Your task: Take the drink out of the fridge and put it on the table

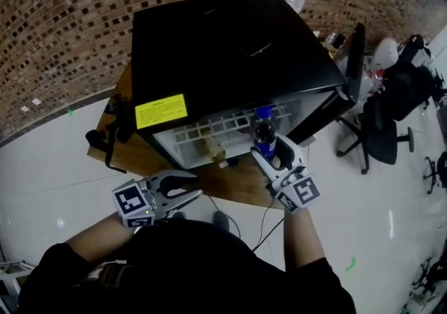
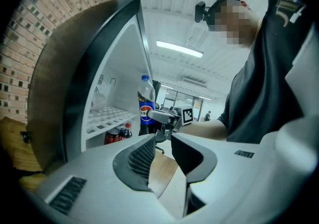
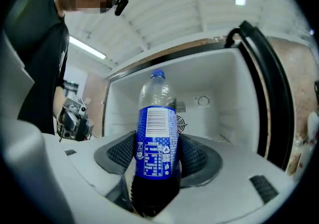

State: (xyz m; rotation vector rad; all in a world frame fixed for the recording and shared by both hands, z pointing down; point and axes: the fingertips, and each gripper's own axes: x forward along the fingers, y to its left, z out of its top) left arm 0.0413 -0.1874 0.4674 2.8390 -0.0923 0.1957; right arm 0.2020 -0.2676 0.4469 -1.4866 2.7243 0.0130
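One wooden table (image 1: 241, 181), brick wall (image 1: 56, 26), white floor (image 1: 42, 166).

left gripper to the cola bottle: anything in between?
Nothing in the way. In the left gripper view, past the open left gripper comes only a bare strip of wooden table, then the bottle, gripped by the right gripper.

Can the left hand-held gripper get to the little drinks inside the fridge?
Probably yes. The fridge door is open, the left hand-held gripper is empty with jaws apart, and nothing blocks the little drinks.
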